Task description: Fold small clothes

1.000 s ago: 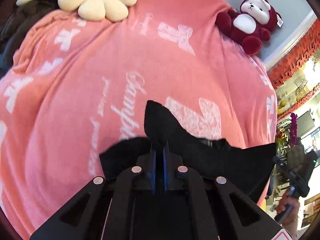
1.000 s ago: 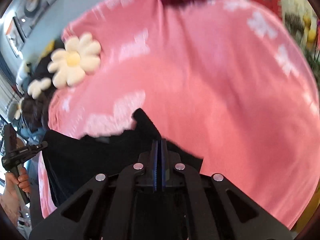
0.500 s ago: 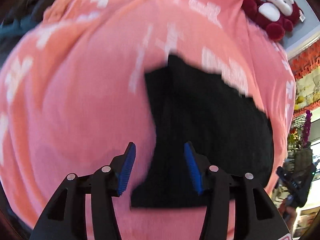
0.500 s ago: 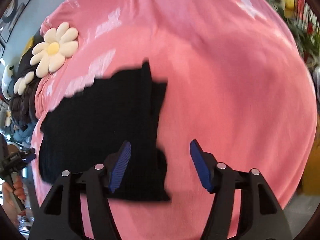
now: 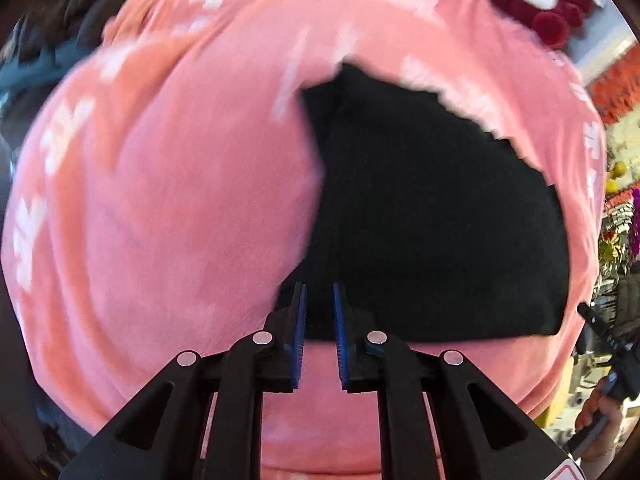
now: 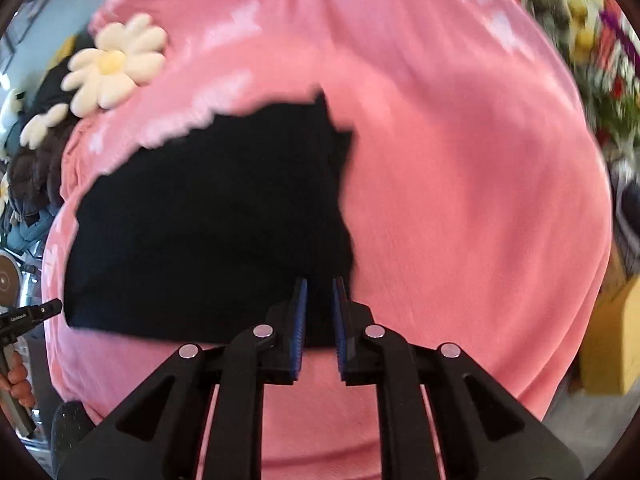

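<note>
One black garment (image 5: 432, 216) lies flat on the pink blanket (image 5: 160, 220), its long axis running across between the two grippers and one narrower end reaching toward the far side. The left gripper (image 5: 320, 312) and right gripper (image 6: 320, 308) each sit over a near corner, jaws slightly apart, not clamped. Beyond lie a daisy cushion (image 6: 112, 66) and a red plush toy (image 5: 540, 4).

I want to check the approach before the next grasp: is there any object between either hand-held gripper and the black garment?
Nothing visible. The left hand-held gripper and right hand-held gripper each sit at the near edge of the black garment, on the pink blanket, with nothing between.
</note>
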A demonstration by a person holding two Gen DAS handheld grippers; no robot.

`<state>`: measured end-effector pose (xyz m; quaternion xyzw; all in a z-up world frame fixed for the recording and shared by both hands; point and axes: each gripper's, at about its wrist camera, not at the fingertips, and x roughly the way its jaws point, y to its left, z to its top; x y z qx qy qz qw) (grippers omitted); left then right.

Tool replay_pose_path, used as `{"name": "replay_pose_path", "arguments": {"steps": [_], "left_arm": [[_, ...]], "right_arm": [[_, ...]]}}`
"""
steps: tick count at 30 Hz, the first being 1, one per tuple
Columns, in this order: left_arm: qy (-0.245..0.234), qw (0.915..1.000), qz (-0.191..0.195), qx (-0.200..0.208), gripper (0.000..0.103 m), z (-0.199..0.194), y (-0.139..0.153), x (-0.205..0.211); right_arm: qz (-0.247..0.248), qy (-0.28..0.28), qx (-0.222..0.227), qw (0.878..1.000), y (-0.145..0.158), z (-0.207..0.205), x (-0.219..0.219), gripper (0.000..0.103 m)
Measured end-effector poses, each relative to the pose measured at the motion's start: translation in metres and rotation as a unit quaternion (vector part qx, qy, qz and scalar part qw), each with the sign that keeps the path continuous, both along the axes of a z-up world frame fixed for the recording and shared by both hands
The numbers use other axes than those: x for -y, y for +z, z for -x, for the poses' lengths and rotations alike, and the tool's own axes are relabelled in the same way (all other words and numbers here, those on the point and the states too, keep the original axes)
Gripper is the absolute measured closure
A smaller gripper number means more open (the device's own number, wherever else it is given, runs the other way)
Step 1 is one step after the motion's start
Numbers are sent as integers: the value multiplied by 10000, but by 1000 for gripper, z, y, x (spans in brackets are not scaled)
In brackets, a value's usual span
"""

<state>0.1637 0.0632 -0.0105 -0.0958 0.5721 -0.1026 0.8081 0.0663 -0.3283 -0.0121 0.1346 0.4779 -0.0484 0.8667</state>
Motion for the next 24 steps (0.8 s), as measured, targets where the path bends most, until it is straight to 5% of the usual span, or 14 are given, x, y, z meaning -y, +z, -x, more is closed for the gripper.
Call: {"name": "replay_pose_path", "arguments": {"steps": [4,7,10,12,14,20,24], "left_arm": [[-480,9982,-329,140,85,-12,0,42],[-538,9970,-523,-173,84,-18,-22,53],[-544,9964,-598,-261,84,-18,-33,57],[-578,9957,-685,-215,84,-17,-32,61],[-588,9955,-717,-218,84,-18,-33,63],[-638,9955,-660,-228,82,-20,-38,61],[-685,9949,-716,-184,82,-16,-37,63]], "right_arm": [[154,236,-985,9947,-65,-32,-7,94],[-223,-10,-720,9972,-45,-28,-1,89],[-40,97,-307,9995,-17,-36,-8,89],[117,125,-377,9991,-22,-54,-8,89],[222,102,-1033,9944,-53,-76,-4,90],[116,4,-397,9991,-17,-87,-11,89],[233,13,-710,9972,-50,-103,-9,88]]}}
